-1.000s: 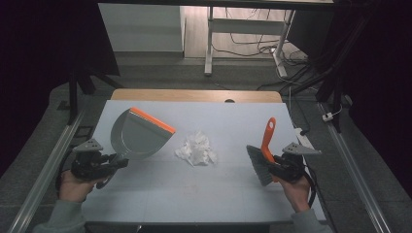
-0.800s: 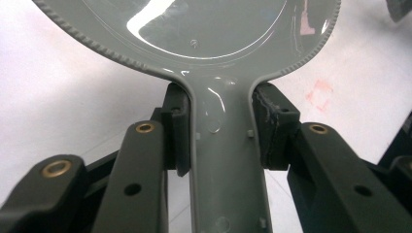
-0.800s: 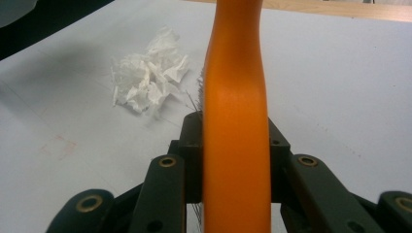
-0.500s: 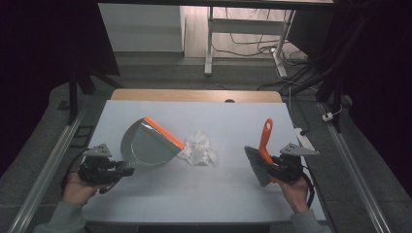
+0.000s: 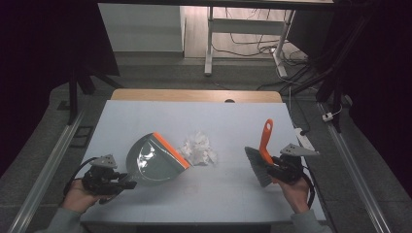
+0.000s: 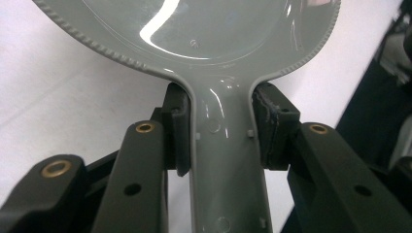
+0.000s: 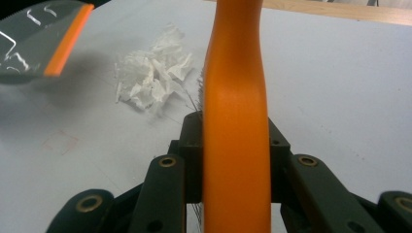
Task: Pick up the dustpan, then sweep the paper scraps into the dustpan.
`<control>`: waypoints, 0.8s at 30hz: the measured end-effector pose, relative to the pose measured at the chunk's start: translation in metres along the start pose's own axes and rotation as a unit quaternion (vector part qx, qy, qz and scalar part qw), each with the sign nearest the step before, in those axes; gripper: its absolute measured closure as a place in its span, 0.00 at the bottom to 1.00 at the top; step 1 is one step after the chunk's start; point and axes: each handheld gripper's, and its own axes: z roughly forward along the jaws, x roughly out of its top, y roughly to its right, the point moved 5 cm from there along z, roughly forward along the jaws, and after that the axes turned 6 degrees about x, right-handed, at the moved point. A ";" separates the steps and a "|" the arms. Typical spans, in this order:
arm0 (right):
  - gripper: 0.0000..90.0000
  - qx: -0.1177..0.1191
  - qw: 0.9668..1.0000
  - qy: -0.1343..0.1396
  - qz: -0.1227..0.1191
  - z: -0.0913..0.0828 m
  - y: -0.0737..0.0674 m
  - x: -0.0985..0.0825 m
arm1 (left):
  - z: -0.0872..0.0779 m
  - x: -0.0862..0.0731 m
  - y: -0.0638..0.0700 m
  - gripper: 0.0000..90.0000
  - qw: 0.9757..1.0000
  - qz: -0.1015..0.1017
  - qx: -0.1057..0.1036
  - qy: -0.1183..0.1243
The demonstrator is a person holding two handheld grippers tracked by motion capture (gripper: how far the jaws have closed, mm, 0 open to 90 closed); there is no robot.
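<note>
Table (image 5: 145,111): pale sheet over wood; bare around the work.
Dustpan (image 5: 153,159): grey, orange lip; stiff, light, glossy, likely slippery; take it at the handle neck. Left of paper, lip just beside it.
Brush (image 5: 261,154): orange handle, soft bristles; well right of paper.
Paper scraps (image 5: 199,149): table centre; featherweight, scatter easily.
Left gripper (image 6: 221,131): clamped on dustpan handle.
Right gripper (image 7: 235,155): clamped on brush handle.
Obstruction: none between brush and paper.

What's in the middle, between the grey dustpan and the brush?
A small pile of torn white paper scraps lies on the table between the grey plastic dustpan with the orange lip and the orange-handled brush, as the high view shows.
</note>
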 end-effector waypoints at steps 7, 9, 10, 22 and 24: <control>0.78 0.004 1.000 -0.003 -0.006 0.003 -0.003 0.001 | 0.002 -0.003 -0.003 0.69 1.000 -0.008 0.005 -0.008; 0.78 0.005 1.000 -0.003 -0.006 0.004 -0.004 0.003 | 0.002 -0.002 -0.003 0.69 1.000 -0.006 0.006 -0.010; 0.78 0.004 1.000 -0.003 -0.008 0.005 -0.004 0.004 | 0.003 -0.002 -0.003 0.69 1.000 -0.006 0.004 -0.011; 0.78 0.014 1.000 -0.003 -0.020 0.037 -0.007 0.027 | 0.011 -0.007 -0.004 0.69 0.999 -0.009 0.003 -0.039; 0.78 0.016 1.000 -0.006 -0.021 0.044 -0.009 0.030 | 0.013 -0.008 -0.004 0.69 0.999 -0.009 0.001 -0.043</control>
